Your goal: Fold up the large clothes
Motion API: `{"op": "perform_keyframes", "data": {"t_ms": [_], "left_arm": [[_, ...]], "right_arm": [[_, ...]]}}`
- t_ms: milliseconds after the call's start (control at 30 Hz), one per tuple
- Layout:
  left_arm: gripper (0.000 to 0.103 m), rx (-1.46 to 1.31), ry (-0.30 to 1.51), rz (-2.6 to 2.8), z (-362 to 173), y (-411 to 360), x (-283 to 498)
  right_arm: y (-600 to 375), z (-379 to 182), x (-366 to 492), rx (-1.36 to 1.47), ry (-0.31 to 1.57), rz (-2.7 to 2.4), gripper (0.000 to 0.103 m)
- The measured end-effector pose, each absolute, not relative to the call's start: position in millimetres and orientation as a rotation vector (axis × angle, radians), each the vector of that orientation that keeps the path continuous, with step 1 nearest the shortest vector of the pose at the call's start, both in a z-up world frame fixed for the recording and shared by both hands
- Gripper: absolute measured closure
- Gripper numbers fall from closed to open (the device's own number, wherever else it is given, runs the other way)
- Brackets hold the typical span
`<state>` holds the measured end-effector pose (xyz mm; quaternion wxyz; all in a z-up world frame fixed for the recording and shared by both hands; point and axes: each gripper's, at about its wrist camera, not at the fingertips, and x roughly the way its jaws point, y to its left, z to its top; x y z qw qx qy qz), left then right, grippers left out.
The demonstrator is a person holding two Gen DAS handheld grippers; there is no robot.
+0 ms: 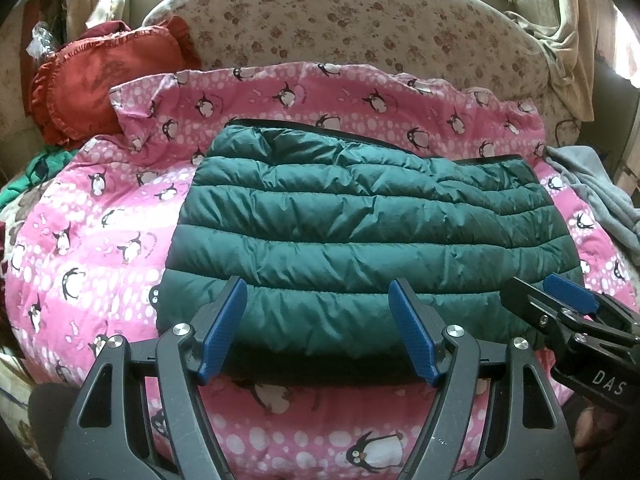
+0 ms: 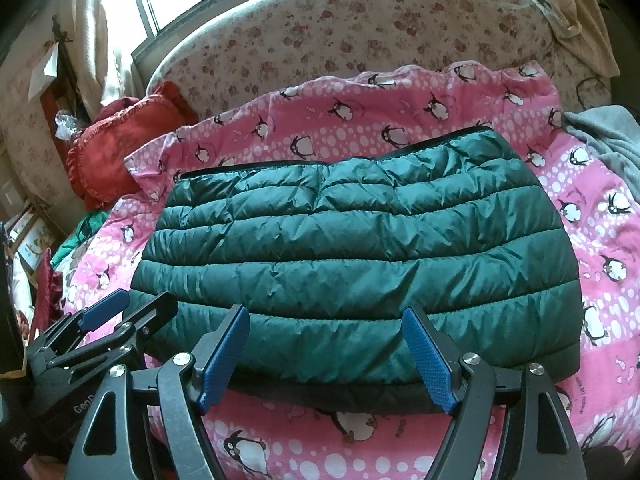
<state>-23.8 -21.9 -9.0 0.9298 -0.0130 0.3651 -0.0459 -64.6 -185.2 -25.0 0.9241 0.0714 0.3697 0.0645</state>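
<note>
Both sets of jaws stand wide apart and grasp nothing: my left gripper (image 1: 318, 330) hangs at the bottom centre of its own view with its blue pads (image 1: 224, 330) clear of any cloth, and my right gripper (image 2: 326, 356) does the same at the bottom centre of its view, showing up again at the lower right edge of the left view. Neither touches the green quilted jacket (image 1: 360, 232), as far as I can judge; they hover just above its near edge. That jacket lies folded into a compact block in the middle of each frame, on the pink penguin blanket (image 1: 92, 240), with a dark zipper edge along its far side. My worry from here is the slick, puffy shell: if I pinch only the top layer, it could slide off the layers below and the fold would spring open. Biting too low might catch the blanket as well and drag it along. The red cushion (image 1: 100, 84) at upper left and the grey cloth (image 1: 596, 184) at right sit near enough to snag a wide sweep.
</note>
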Motion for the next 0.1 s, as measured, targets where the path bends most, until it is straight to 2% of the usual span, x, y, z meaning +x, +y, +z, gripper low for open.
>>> {"op": "perform_keyframes", "data": {"t_ms": [100], "left_arm": [[0.029, -0.026, 0.758, -0.099, -9.6, -18.6, -21.3]], "right_arm": [[-186.5, -26.8, -62.6, 0.15, 0.764, 0.127, 0.026]]}}
